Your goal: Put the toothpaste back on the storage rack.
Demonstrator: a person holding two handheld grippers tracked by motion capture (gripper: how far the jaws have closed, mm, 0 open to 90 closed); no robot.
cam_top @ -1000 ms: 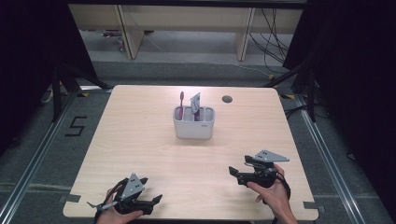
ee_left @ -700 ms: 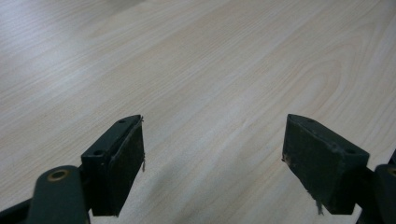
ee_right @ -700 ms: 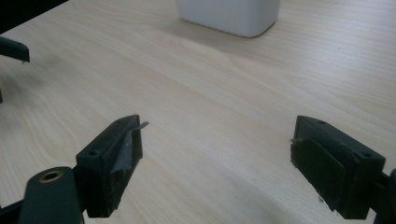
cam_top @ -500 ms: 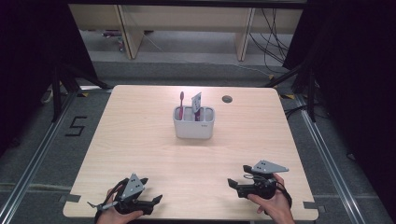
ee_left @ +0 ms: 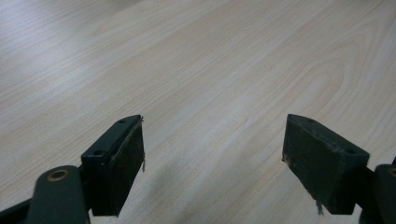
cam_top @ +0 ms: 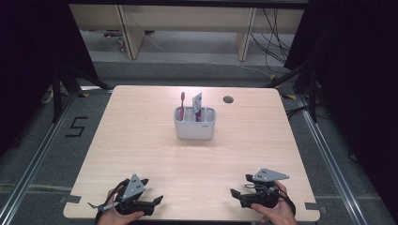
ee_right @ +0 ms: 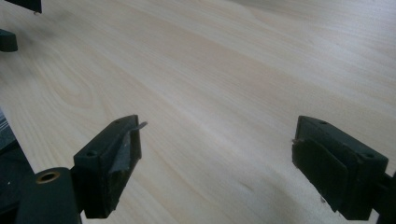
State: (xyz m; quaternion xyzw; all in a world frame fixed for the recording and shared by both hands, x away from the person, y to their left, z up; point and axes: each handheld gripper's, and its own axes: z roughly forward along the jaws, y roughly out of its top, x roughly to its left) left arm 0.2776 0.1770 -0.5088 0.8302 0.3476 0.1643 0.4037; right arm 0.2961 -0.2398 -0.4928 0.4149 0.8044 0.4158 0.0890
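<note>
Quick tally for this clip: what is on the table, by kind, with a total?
White holder: 1
Pink toothbrush, standing in the holder: 1
Toothpaste tube, standing in the holder: 1
Hand-held tongs: 2, left tongs and right tongs, both open and holding nothing
Total: 5

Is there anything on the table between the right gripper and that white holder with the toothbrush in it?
Nothing visible stands in the way. The right gripper sits open near the table's front edge, and only bare wood lies between it and the white holder farther back at the middle. The left gripper is off to the side, also open.
</note>
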